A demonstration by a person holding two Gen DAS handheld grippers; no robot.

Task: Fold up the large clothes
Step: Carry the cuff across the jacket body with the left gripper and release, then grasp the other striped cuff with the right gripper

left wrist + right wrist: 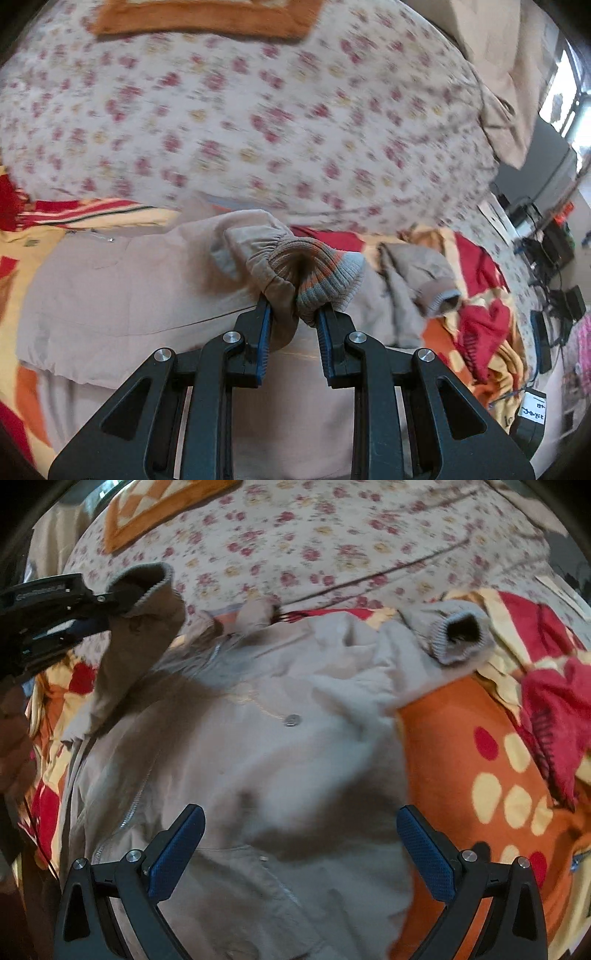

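Note:
A beige jacket with a zip and snap button lies spread on the bed. My left gripper is shut on the ribbed, striped cuff of one sleeve, which it holds up off the jacket body. In the right wrist view that left gripper shows at the far left with the lifted sleeve hanging from it. The other sleeve's cuff rests at the upper right, also seen as the grey cuff. My right gripper hovers open over the jacket's lower front, nothing between its fingers.
An orange, red and yellow patterned blanket lies under and beside the jacket. Behind it stretches a floral sheet, with an orange-bordered cushion at the back. Cables and dark devices sit off the bed's right side.

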